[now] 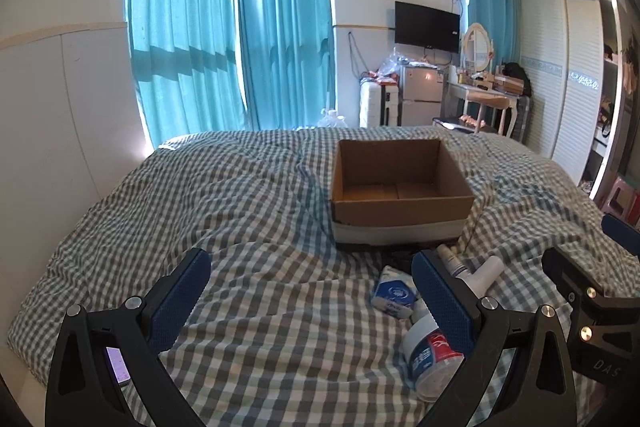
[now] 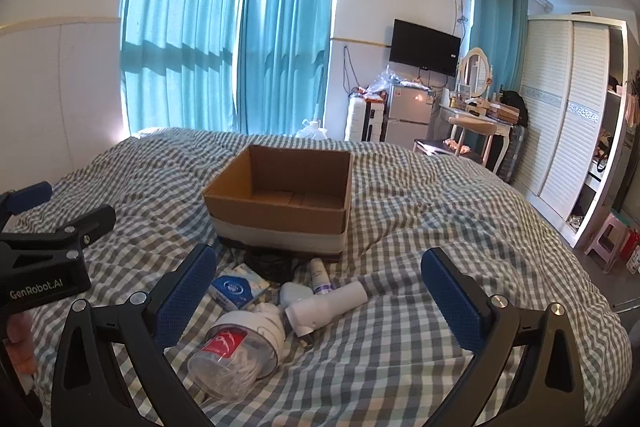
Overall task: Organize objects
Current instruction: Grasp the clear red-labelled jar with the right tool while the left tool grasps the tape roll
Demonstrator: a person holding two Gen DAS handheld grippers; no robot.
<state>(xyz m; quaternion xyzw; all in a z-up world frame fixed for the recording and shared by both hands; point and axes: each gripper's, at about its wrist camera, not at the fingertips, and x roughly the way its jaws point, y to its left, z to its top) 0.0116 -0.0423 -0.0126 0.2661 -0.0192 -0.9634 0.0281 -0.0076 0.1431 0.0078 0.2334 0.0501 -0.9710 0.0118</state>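
Observation:
An empty open cardboard box point(image 1: 400, 187) point(image 2: 280, 199) stands on the checked bedspread. In front of it lies a small pile: a clear jar with a red and blue label point(image 2: 236, 351) point(image 1: 432, 355), a blue and white tissue pack point(image 2: 232, 291) point(image 1: 394, 293), a white tube-shaped device point(image 2: 328, 307) point(image 1: 486, 273), a small spray bottle point(image 2: 320, 277) point(image 1: 452, 261) and a black cord point(image 2: 268, 263). My left gripper point(image 1: 312, 287) is open and empty, left of the pile. My right gripper point(image 2: 320, 287) is open and empty, above the pile.
The checked bedspread point(image 2: 440, 227) covers the whole bed. Teal curtains point(image 1: 224, 47), a fridge point(image 2: 406, 109), a dressing table point(image 2: 476, 123) and a white wardrobe point(image 2: 568, 115) stand beyond the bed. The right gripper's body shows in the left wrist view point(image 1: 592, 299).

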